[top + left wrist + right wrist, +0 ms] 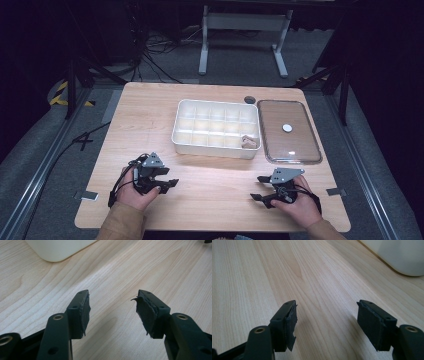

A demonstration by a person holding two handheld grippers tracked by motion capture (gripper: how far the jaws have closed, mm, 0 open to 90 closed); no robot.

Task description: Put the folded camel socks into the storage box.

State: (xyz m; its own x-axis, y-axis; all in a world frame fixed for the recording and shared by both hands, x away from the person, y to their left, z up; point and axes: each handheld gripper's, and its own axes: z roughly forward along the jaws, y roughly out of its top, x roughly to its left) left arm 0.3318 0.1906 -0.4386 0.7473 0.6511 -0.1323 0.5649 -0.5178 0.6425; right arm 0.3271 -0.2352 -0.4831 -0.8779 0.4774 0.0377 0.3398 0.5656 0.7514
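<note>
A white compartment box point(216, 129) stands in the middle of the wooden table point(150, 120). One small tan piece point(248, 142) lies in its near right compartment. My left gripper point(170, 183) rests low at the front left, held in a hand, jaws apart and pointing right. In the left gripper view that gripper point(112, 308) has only bare wood between its pads, and the box corner point(57, 250) shows at the top. My right gripper point(259, 188) sits at the front right, pointing left, open. In the right gripper view this gripper point(327, 316) is empty, with the box wall point(402, 255) at the upper right.
A clear lid point(289, 131) with a white knob point(287, 128) lies flat to the right of the box. A dark round hole point(249, 99) marks the table behind the box. Cables and a white frame stand on the floor beyond the far edge.
</note>
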